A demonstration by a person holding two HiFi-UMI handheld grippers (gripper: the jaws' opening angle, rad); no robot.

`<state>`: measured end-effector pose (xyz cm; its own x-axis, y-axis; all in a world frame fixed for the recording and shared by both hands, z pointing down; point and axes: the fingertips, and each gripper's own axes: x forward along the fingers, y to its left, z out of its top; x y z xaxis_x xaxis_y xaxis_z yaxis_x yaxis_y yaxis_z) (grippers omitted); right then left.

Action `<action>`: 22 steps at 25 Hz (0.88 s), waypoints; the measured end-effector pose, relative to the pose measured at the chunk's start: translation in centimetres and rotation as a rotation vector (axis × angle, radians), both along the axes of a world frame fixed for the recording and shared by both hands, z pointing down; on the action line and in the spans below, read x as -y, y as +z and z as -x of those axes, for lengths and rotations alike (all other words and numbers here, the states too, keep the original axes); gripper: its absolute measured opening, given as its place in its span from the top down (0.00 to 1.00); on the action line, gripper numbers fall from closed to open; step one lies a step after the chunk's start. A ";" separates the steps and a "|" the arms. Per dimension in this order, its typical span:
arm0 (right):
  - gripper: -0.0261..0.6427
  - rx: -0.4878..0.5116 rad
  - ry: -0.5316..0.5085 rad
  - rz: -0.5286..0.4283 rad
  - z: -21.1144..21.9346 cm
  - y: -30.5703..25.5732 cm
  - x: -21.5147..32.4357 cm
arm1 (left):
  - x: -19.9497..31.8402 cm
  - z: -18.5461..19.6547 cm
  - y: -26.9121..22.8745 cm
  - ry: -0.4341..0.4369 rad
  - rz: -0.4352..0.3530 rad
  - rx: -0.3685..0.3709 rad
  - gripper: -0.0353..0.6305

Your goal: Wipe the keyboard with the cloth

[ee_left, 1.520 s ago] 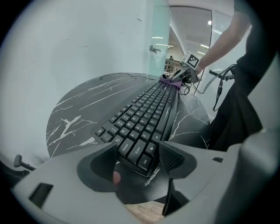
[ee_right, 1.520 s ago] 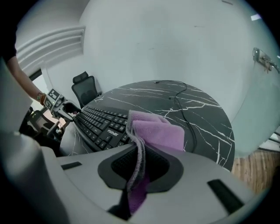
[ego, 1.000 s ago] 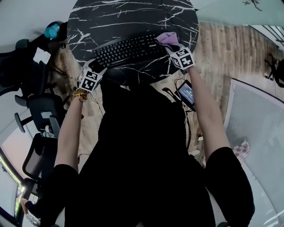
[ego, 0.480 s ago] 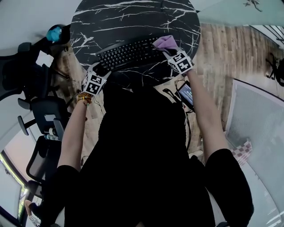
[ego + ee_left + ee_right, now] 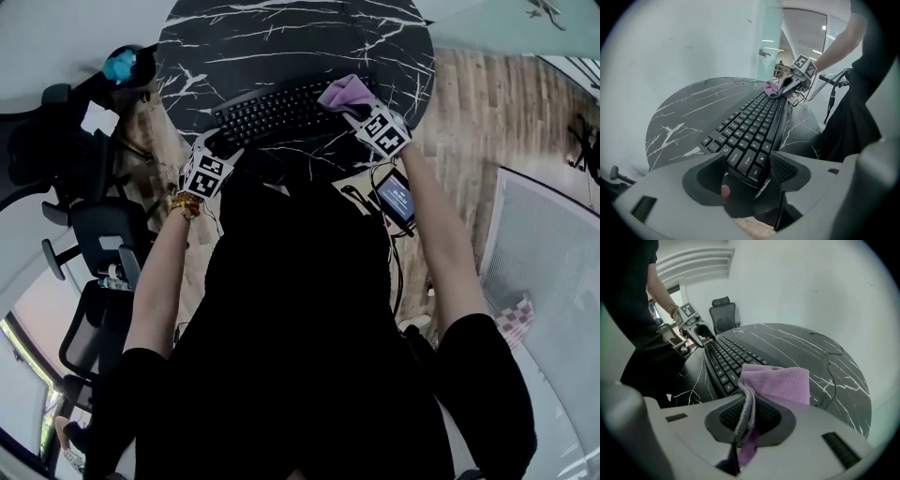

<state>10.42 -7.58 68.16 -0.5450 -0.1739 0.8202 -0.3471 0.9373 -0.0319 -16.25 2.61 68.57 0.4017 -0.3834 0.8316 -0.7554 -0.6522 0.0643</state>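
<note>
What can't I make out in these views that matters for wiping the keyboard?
Keys under the cloth: covered by it, right gripper view and head view.
Whether the left tongs press on the keyboard end between them: contact faces hidden by the tongs themselves, left gripper view.
Near edge of the table: behind the person's torso, head view.
Key legends: too small, head view.

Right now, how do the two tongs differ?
The left tongs grip the end of the black keyboard; the right tongs pinch a purple cloth. The left tongs' jaws stand wide apart, the right tongs' nearly together. Both sit at the keyboard, one at each end.
</note>
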 end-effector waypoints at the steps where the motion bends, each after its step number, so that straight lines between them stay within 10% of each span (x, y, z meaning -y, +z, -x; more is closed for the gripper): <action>1: 0.88 -0.005 -0.009 0.003 0.1 0.0 -0.1 | 0.0 0.0 0.0 -0.002 0.000 0.000 0.51; 22: 0.88 0.047 -0.184 -0.033 5.1 -0.2 -2.5 | 0.0 0.1 0.0 -0.002 -0.005 0.019 0.51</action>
